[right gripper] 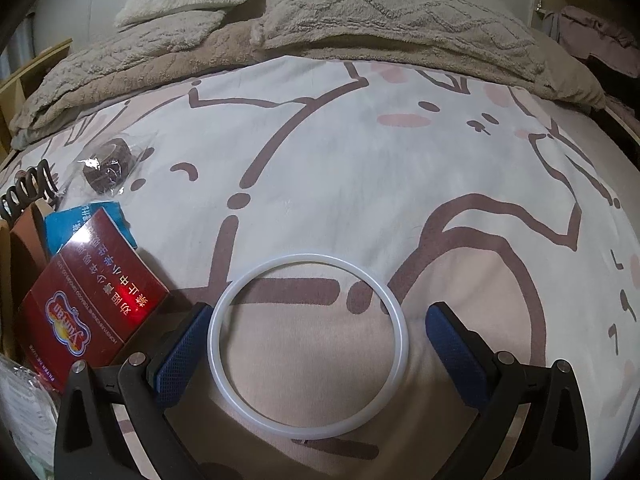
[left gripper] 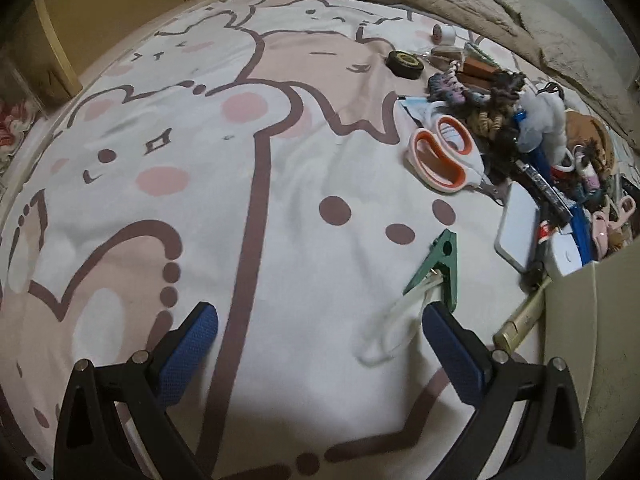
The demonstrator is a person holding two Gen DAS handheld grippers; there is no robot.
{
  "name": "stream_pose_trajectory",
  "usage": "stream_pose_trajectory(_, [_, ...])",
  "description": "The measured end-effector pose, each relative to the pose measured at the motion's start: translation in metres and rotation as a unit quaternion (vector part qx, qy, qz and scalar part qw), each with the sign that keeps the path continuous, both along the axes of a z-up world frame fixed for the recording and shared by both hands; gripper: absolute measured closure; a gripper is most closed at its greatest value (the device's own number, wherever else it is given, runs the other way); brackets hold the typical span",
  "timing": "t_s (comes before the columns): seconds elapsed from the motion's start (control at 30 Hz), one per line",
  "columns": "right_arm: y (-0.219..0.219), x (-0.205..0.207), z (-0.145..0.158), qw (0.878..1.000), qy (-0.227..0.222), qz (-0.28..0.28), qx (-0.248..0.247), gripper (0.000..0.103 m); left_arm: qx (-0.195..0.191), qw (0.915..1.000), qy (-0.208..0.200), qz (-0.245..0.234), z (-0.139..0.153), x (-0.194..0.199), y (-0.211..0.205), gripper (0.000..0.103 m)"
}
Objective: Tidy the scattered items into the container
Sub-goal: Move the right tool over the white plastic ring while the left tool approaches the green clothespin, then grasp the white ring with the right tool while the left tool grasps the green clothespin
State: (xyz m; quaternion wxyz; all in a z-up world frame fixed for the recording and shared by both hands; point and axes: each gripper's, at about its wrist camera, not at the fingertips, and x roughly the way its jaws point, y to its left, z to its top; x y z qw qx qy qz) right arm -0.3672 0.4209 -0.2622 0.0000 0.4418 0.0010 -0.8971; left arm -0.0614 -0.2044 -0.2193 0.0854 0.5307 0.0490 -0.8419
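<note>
In the left wrist view my left gripper (left gripper: 320, 320) is open and empty over the cartoon-print bedsheet. A green clothes peg (left gripper: 440, 270) with a white loop lies just beyond its right finger. Orange-and-white scissors (left gripper: 442, 154) lie further off beside a heap of small items (left gripper: 540, 152). A beige container wall (left gripper: 576, 320) stands at the right edge. In the right wrist view my right gripper (right gripper: 320, 320) is open, its fingers either side of a white ring (right gripper: 216, 360) lying flat on the sheet. The left pad touches or nearly touches the ring.
A red box (right gripper: 92, 304), a blue packet (right gripper: 86, 220), a wrapped brown roll (right gripper: 108, 166) and a black coil (right gripper: 28, 190) lie left of the right gripper. A black tape roll (left gripper: 404, 64), a white spool (left gripper: 442, 34) and a gold tube (left gripper: 520, 320) lie near the heap. Beige blankets and pillows (right gripper: 360, 12) bound the far side.
</note>
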Motion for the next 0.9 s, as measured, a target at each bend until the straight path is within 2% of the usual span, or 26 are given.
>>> stream_pose_trajectory(0.1, [-0.001,0.001,0.000,1.000,0.003,-0.001,0.004,0.000,0.008,0.9999,0.013,0.004,0.008,0.007,-0.003,0.000])
stream_pose_trajectory(0.23, [-0.001,0.001,0.000,1.000,0.005,-0.001,0.005,0.000,0.024,0.9985,0.040,-0.029,0.018,0.014,0.006,0.000])
stream_pose_trajectory(0.37, [-0.001,0.001,0.000,1.000,0.005,-0.001,0.006,0.000,0.004,0.9973,0.036,-0.065,0.013,0.007,0.025,0.000])
stream_pose_trajectory(0.53, [-0.001,0.001,0.000,1.000,0.005,-0.001,0.008,0.000,-0.027,0.9924,0.010,-0.120,-0.003,-0.011,0.056,0.001])
stream_pose_trajectory(0.63, [-0.001,0.002,0.001,1.000,0.008,0.000,0.006,0.000,-0.040,0.9887,0.000,-0.145,-0.008,-0.019,0.069,0.004])
stream_pose_trajectory(0.7, [0.000,0.004,0.002,1.000,0.012,0.001,0.000,0.000,-0.042,0.9883,-0.005,-0.147,-0.011,-0.025,0.072,0.007])
stream_pose_trajectory(0.77, [0.003,0.005,0.003,1.000,0.016,0.001,-0.010,0.003,-0.038,0.9888,-0.009,-0.144,-0.013,-0.031,0.070,0.013])
stream_pose_trajectory(0.8, [0.003,0.007,0.003,1.000,0.019,0.000,-0.011,0.006,-0.035,0.9892,-0.010,-0.142,-0.015,-0.032,0.069,0.020])
stream_pose_trajectory(0.9, [0.000,0.012,0.006,1.000,0.029,0.003,-0.007,0.018,-0.028,0.9902,-0.005,-0.137,-0.017,-0.035,0.065,0.025])
